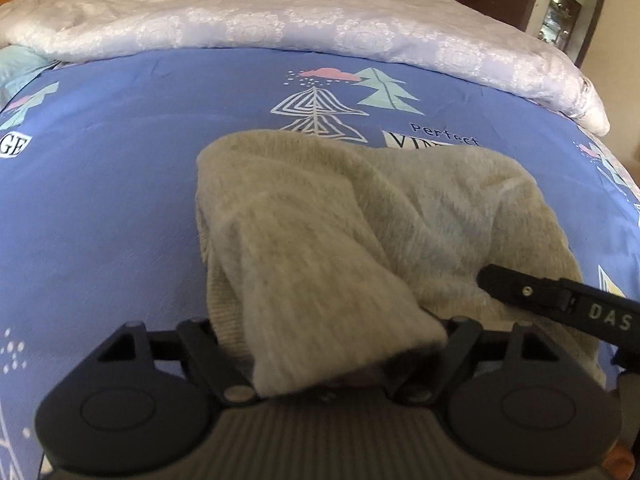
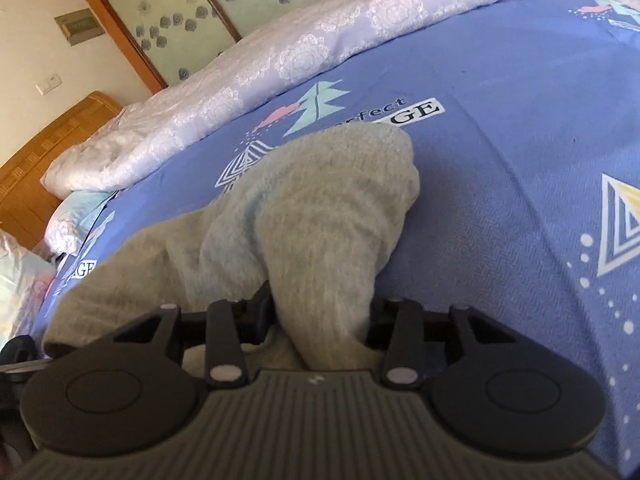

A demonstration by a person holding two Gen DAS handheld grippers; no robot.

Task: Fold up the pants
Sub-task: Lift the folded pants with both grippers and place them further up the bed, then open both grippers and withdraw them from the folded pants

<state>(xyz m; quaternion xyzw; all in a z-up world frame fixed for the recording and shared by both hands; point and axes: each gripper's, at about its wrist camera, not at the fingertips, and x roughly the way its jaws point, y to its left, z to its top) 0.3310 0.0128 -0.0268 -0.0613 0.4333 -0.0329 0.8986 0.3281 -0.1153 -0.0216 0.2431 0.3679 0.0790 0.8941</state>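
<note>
**Workpiece.** The grey knit pants [image 1: 360,220] lie bunched in a heap on the blue printed bed sheet [image 1: 120,160], near the near edge of the bed. The far end of the heap covers part of the tree and lettering print. The near end rises off the sheet in two separate folds, one running to each gripper.

**Left gripper** [image 1: 328,332]. The jaw carriers stand wide apart. A broad fold of the pants fills the whole gap between them and drapes over the gripper body. The cloth hides the fingertips, so it cannot be told whether the pads clamp the fold or merely lie beside it.

**Right gripper** [image 2: 320,312]. The jaw carriers stand at a moderate gap. A narrower fold of the pants [image 2: 320,200] stands between them and touches both sides. The pads are hidden, so grip or release cannot be told. In the left wrist view, one of its fingers [image 1: 520,292] reaches in from the right, over the right part of the heap.

**Surroundings.** A pale lilac quilt [image 1: 280,28] lies rolled along the far side of the bed. A wooden headboard [image 2: 52,160] stands at the far left in the right wrist view.
</note>
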